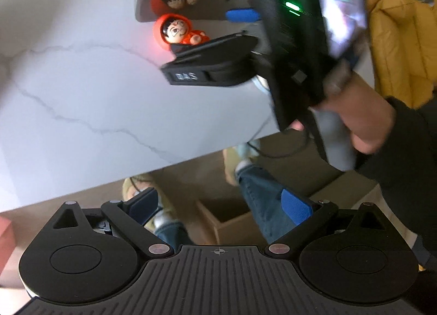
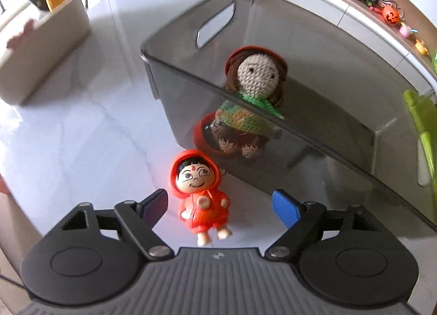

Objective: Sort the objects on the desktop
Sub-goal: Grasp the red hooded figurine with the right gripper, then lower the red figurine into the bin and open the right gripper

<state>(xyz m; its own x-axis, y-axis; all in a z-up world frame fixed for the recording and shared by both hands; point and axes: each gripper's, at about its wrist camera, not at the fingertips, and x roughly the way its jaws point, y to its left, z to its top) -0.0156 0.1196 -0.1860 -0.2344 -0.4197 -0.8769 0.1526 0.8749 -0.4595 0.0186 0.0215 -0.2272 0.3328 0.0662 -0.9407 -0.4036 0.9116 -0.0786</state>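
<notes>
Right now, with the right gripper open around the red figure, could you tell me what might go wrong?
1. The figure lies off-centre, nearer the left finger, so closing the right gripper could tip it or pinch it askew.
2. The bin wall stands close ahead; lifting could knock it.

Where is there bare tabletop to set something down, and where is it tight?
Bare marble lies left of the red-hooded figurine, between it and the beige tray. Tight spot: the figurine lies between the open right gripper's fingers, close to the smoked bin holding the crochet doll. The bin floor right of the doll is free.
</notes>
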